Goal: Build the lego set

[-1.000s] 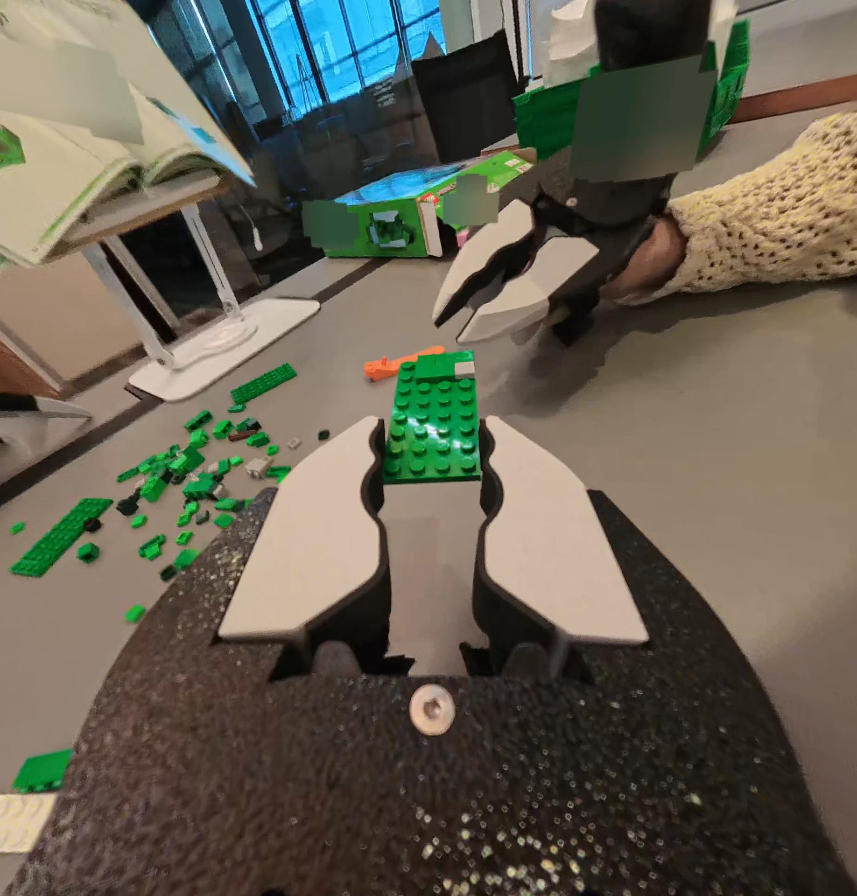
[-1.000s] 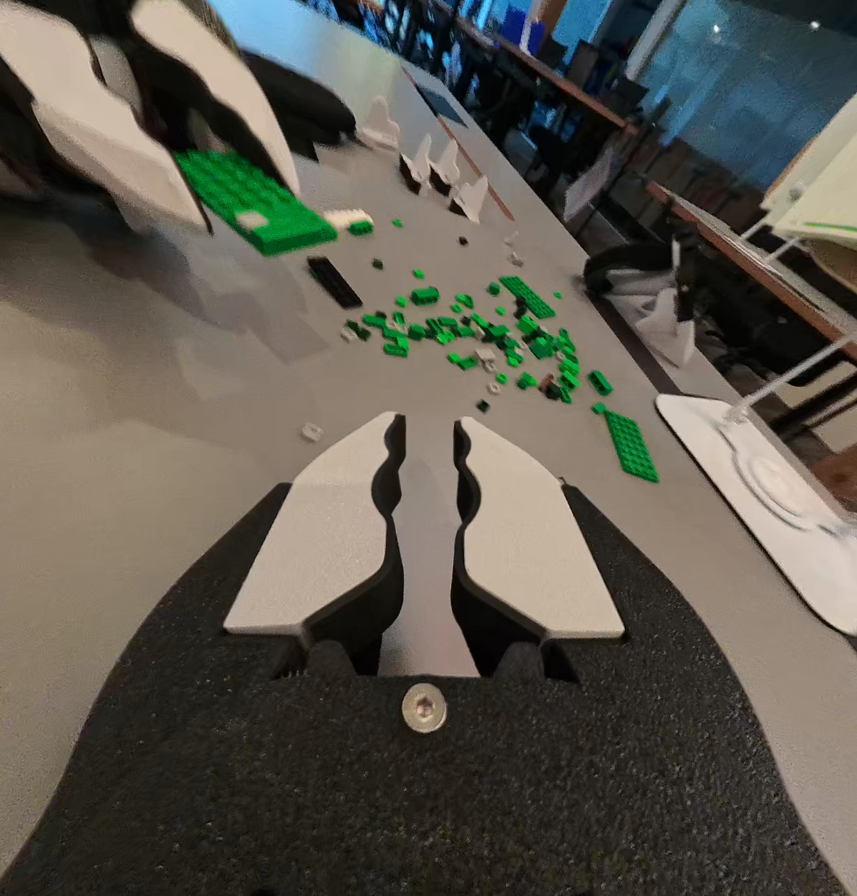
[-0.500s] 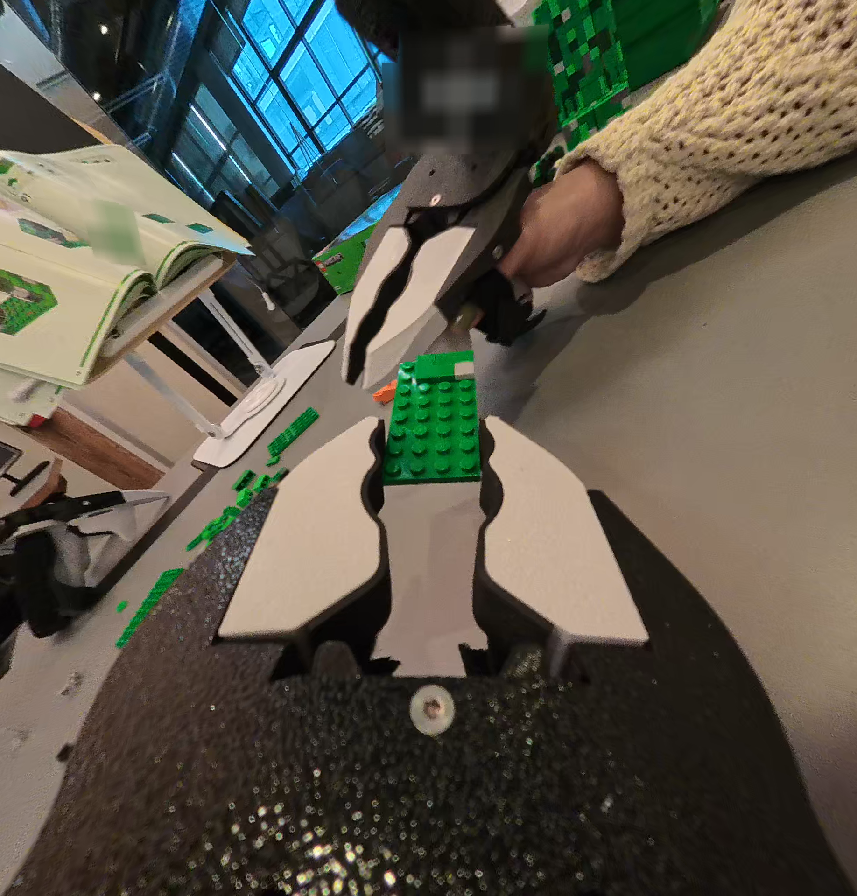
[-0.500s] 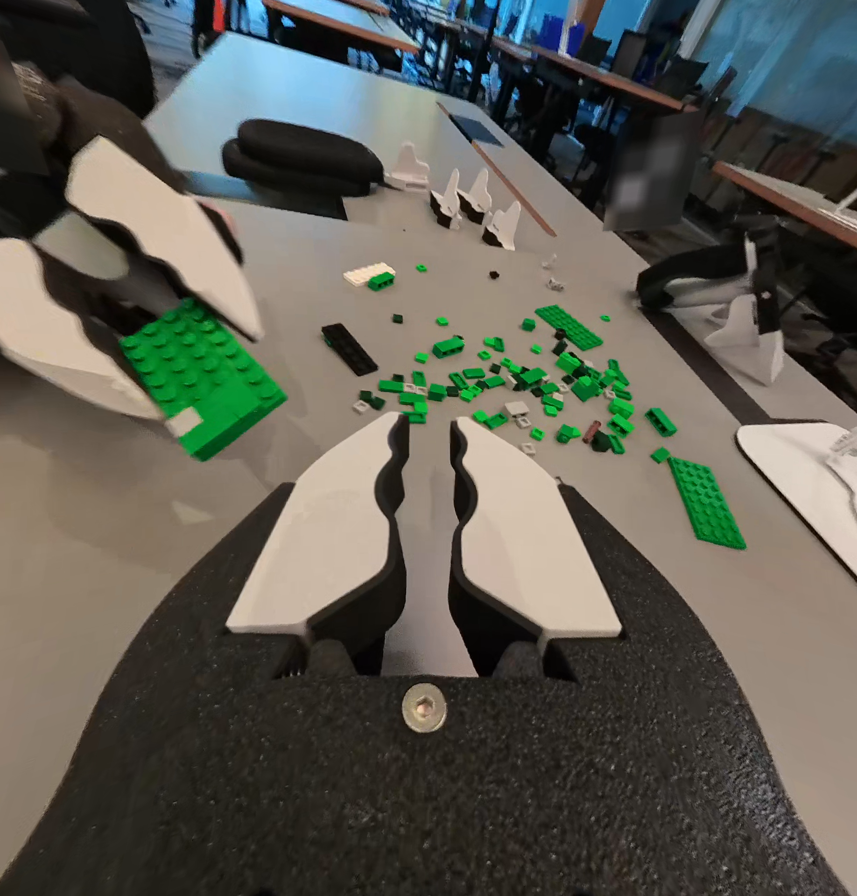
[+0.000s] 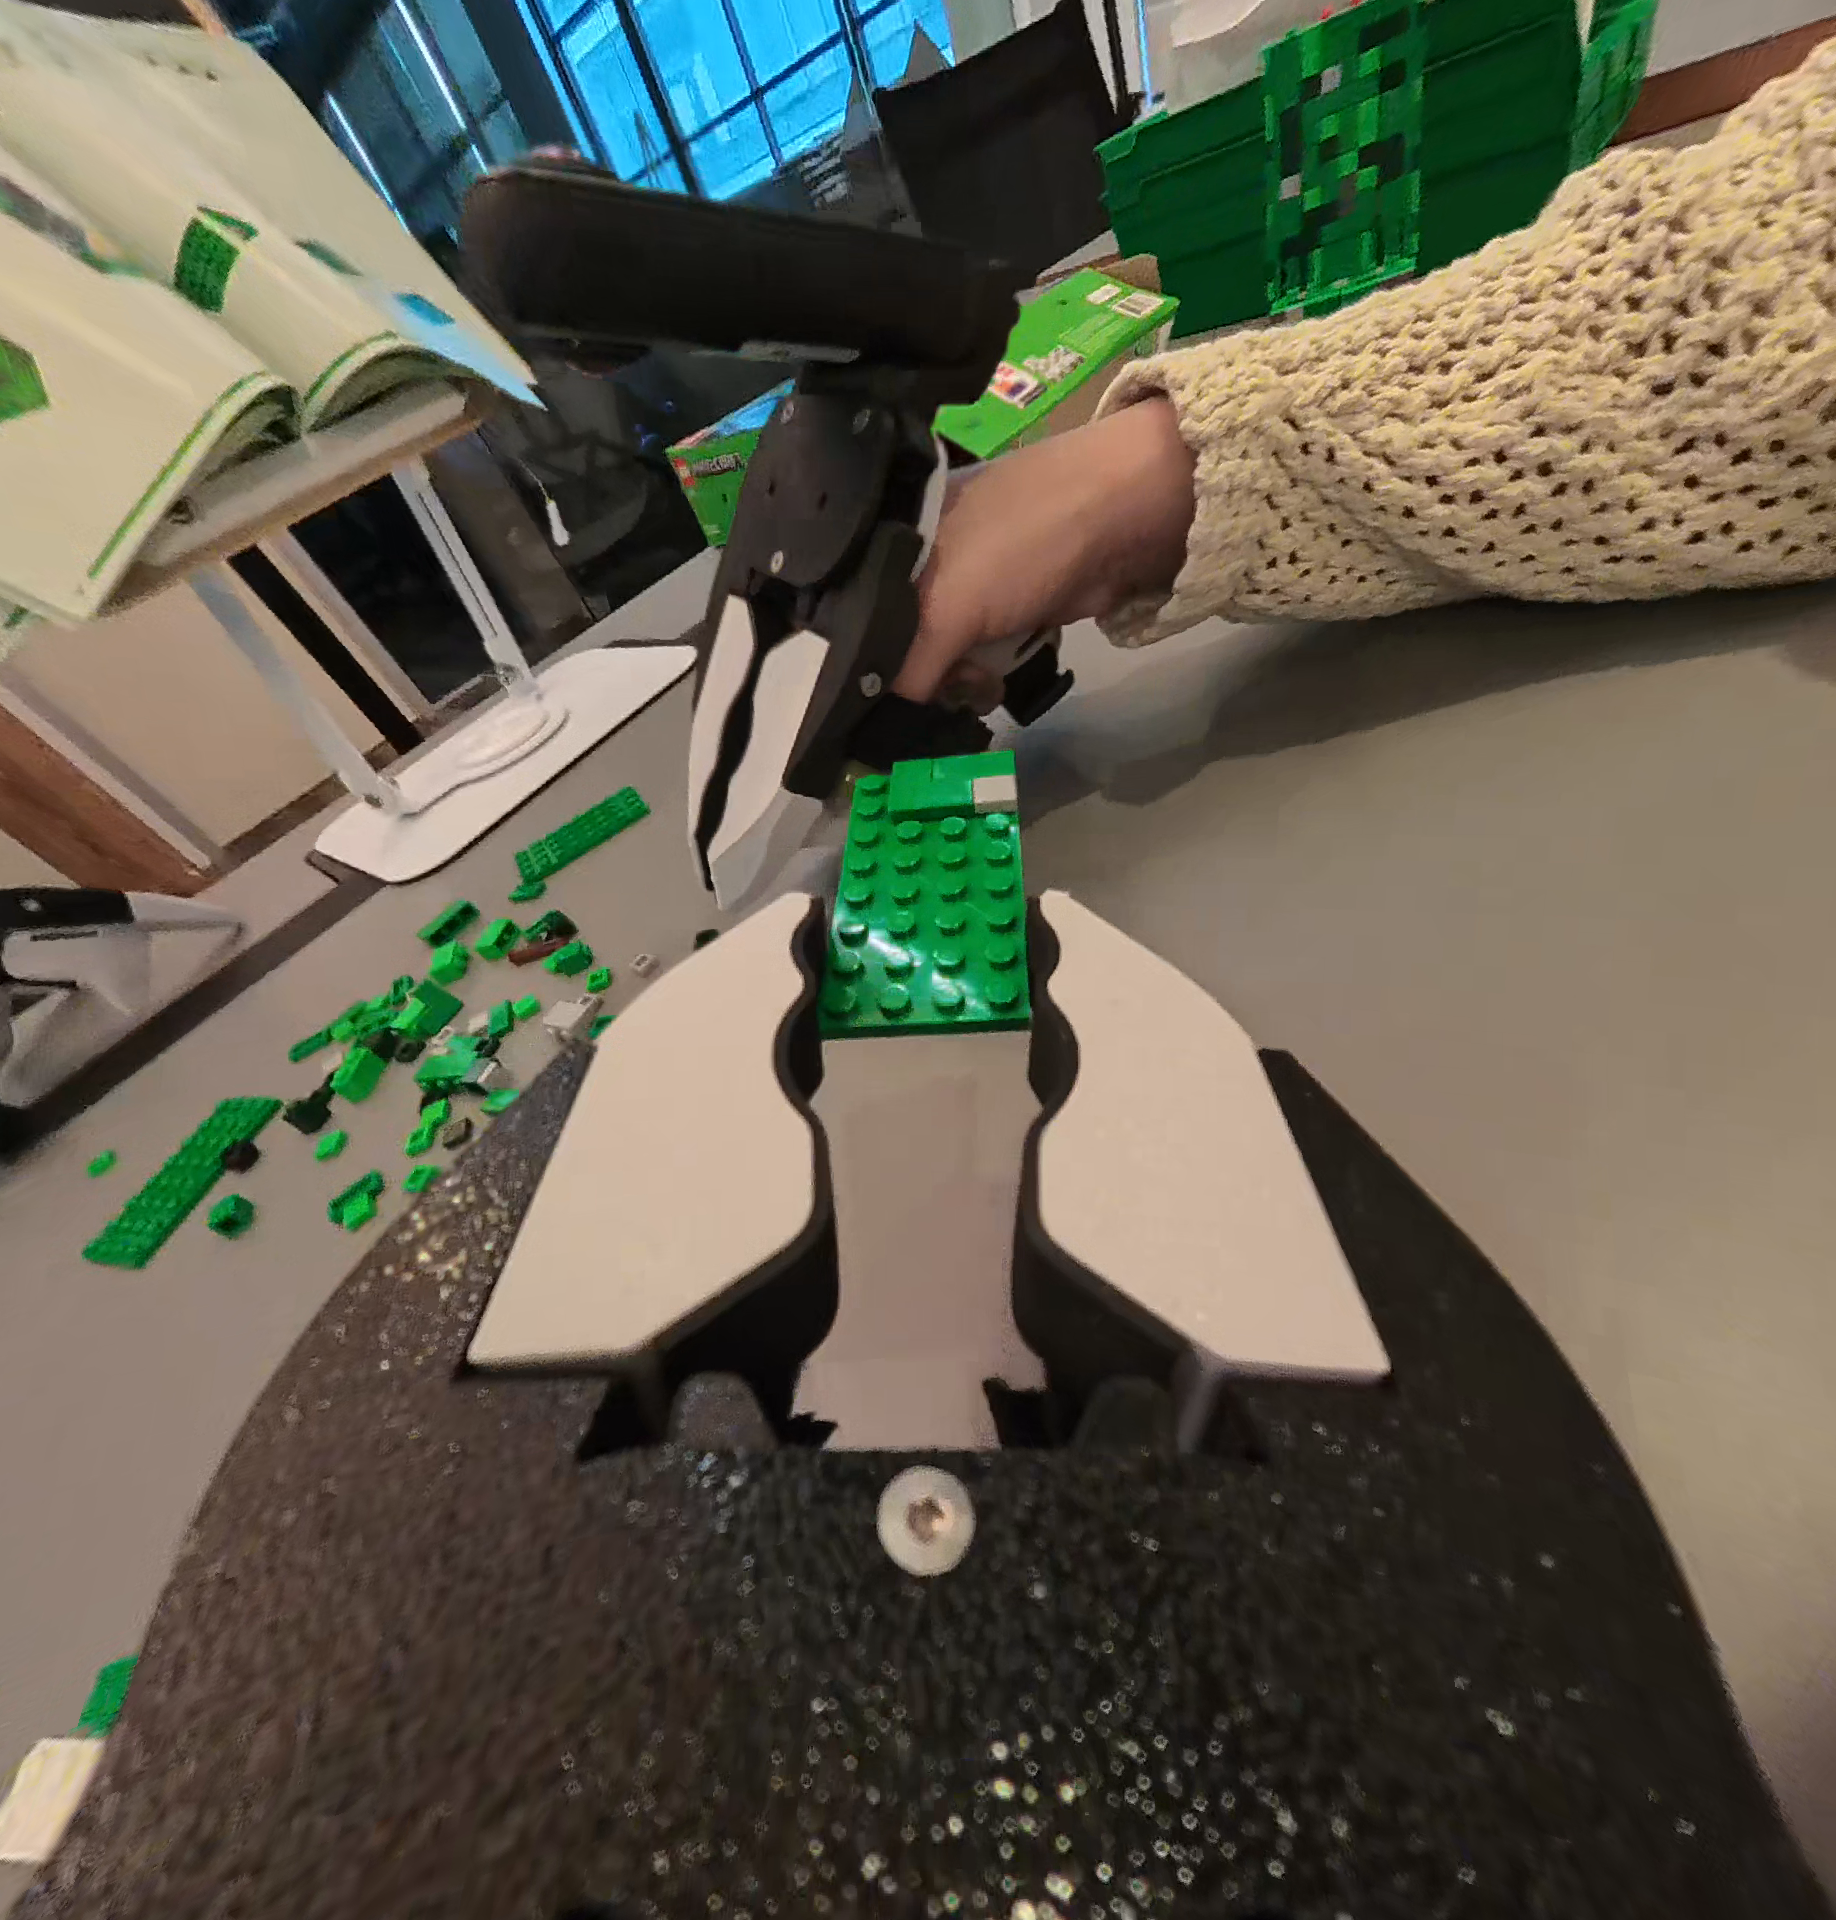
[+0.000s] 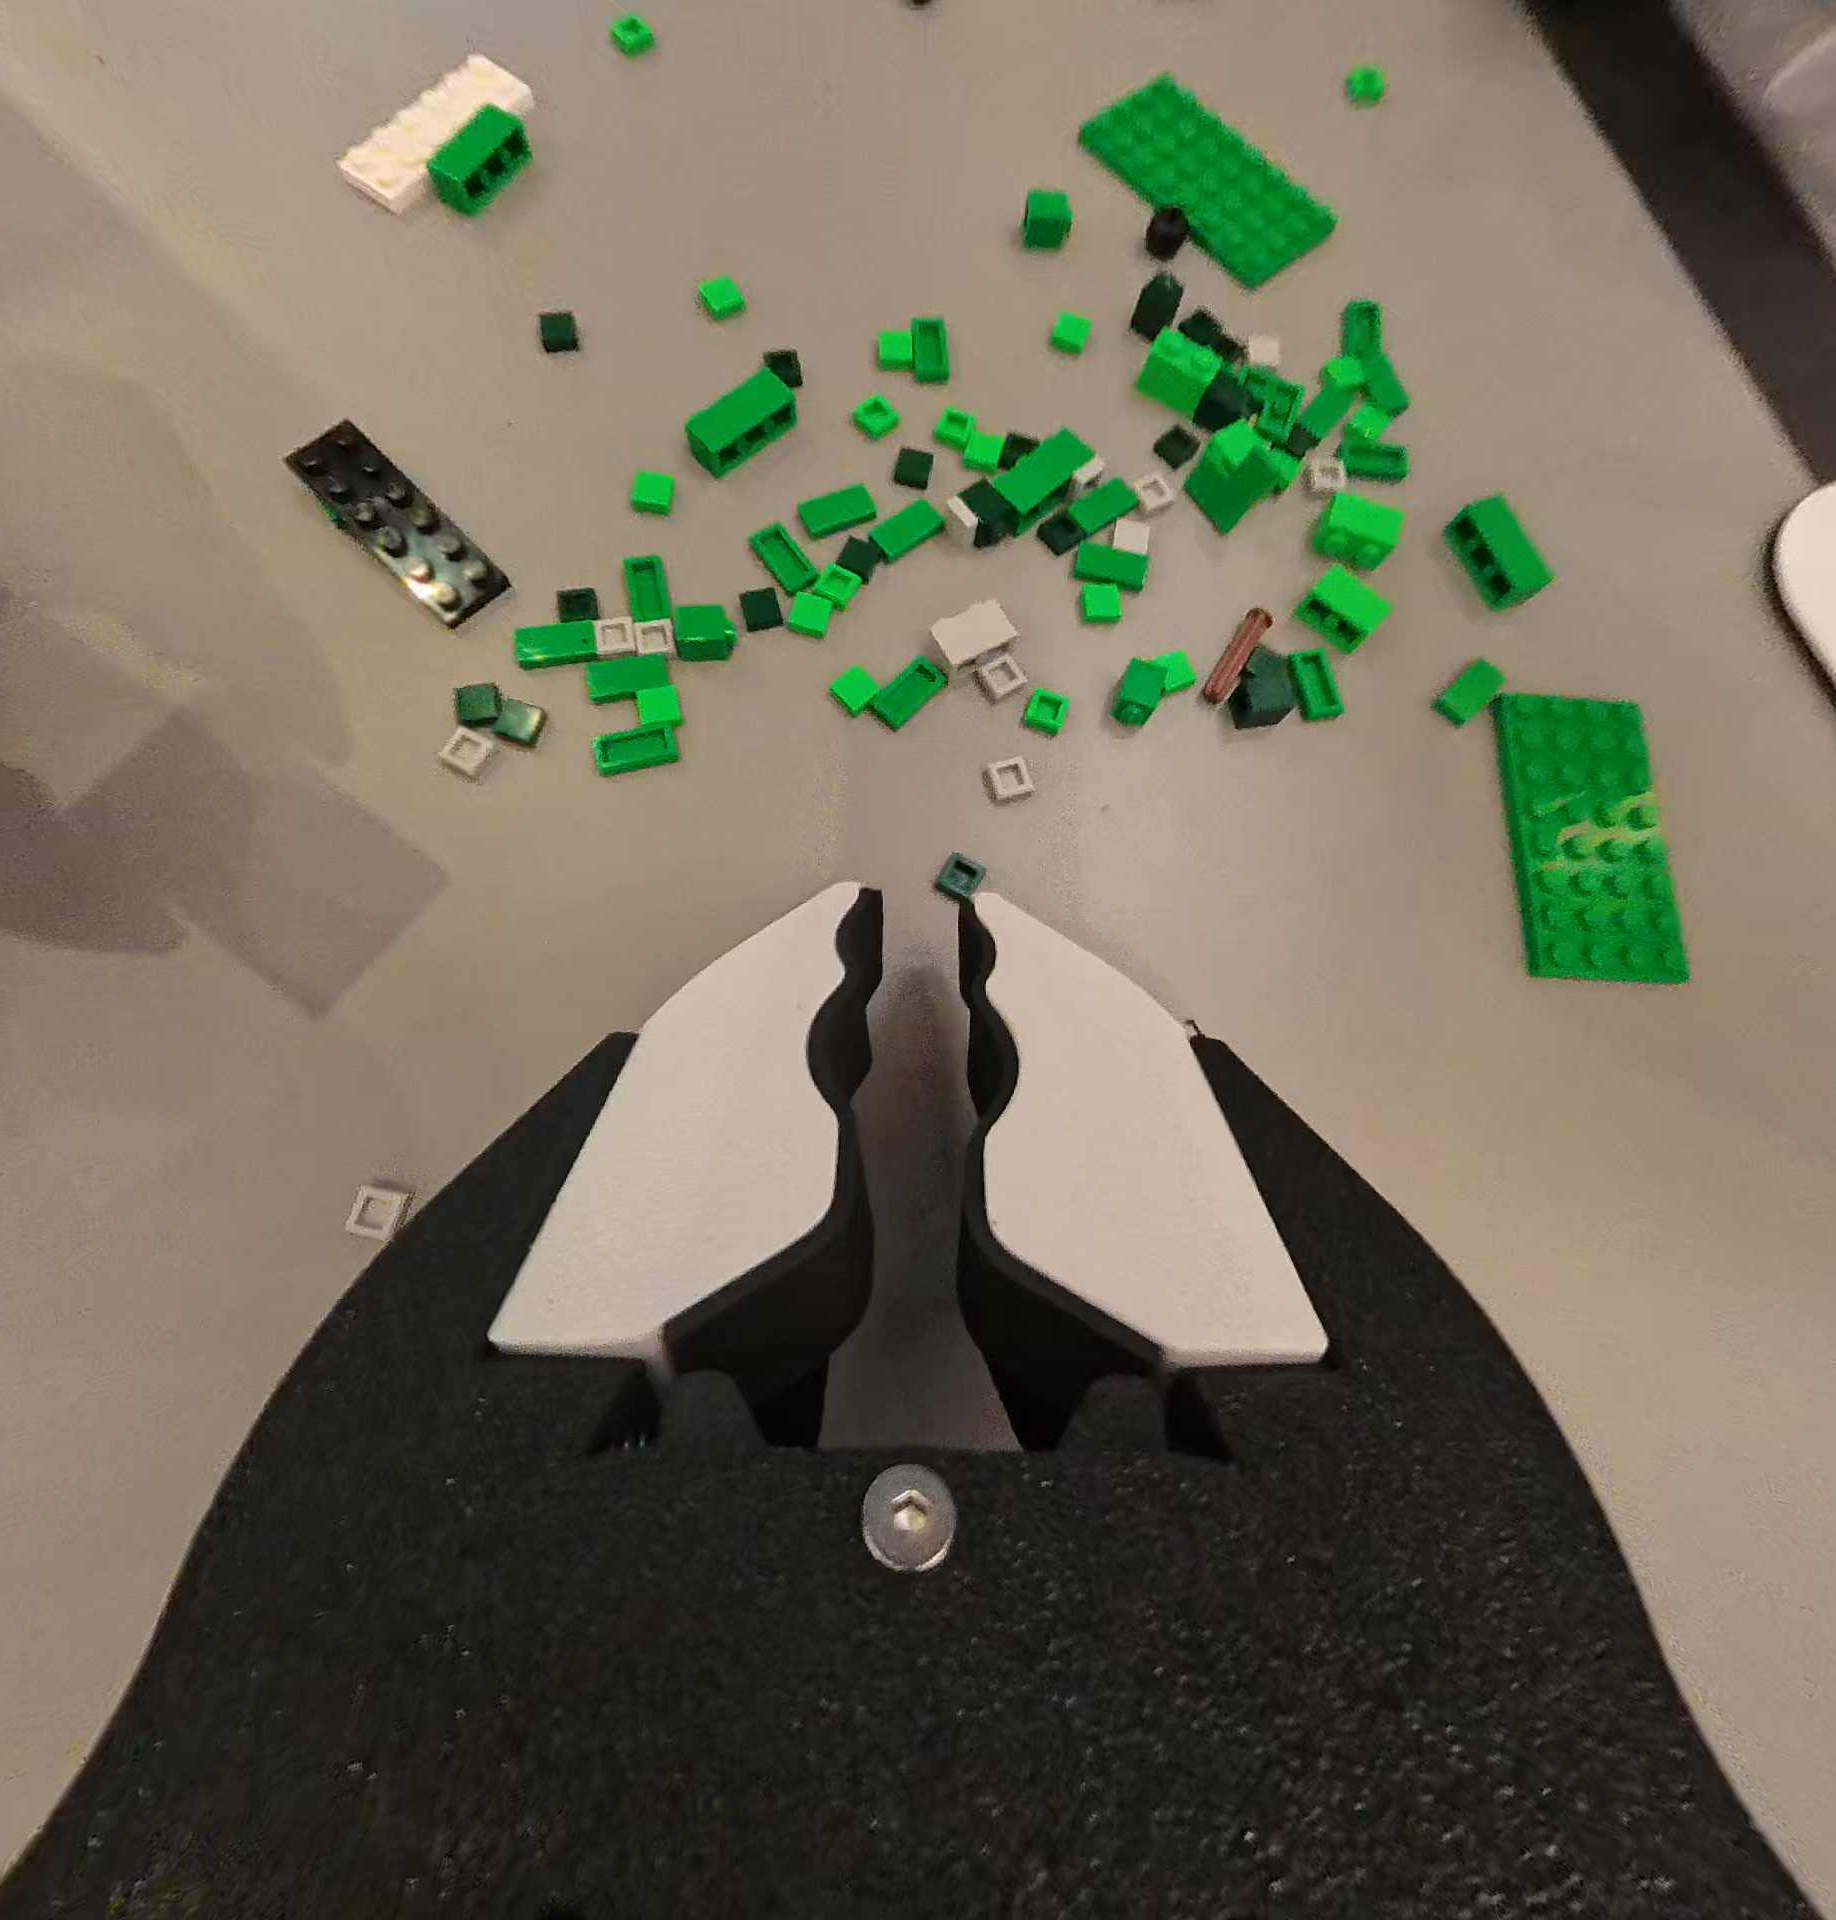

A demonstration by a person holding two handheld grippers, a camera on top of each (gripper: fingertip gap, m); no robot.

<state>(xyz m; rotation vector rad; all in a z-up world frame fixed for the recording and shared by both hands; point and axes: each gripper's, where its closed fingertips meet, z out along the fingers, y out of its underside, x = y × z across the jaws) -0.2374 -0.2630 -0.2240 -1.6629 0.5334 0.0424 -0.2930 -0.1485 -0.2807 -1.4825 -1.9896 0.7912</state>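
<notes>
My left gripper point(image 5: 929, 902) is shut on the near end of a green studded plate point(image 5: 929, 935) and holds it above the grey table. The plate's far end carries a flat green piece and a small grey tile point(image 5: 992, 795). My right gripper point(image 6: 919, 899) is empty, its jaws a narrow gap apart, pointing down at the table. A dark green 1x1 tile point(image 6: 959, 873) lies just past its right fingertip. Beyond it spreads a pile of loose green pieces point(image 6: 997, 499). In the left wrist view the right gripper point(image 5: 722, 878) hangs tip-down just left of the held plate.
A black plate point(image 6: 400, 520), a white plate with a green brick point(image 6: 436, 135) and two green plates point(image 6: 1205, 177) point(image 6: 1589, 831) lie around the pile. An open booklet on a stand point(image 5: 166, 312), green boxes point(image 5: 1059, 353) and a person's sleeve point(image 5: 1516, 416) are behind. The left gripper's tips are roughly 15 cm from the right gripper's.
My right gripper has swung over and tipped down, so it now looks straight down on the loose pieces. My left gripper still holds the green plate.
</notes>
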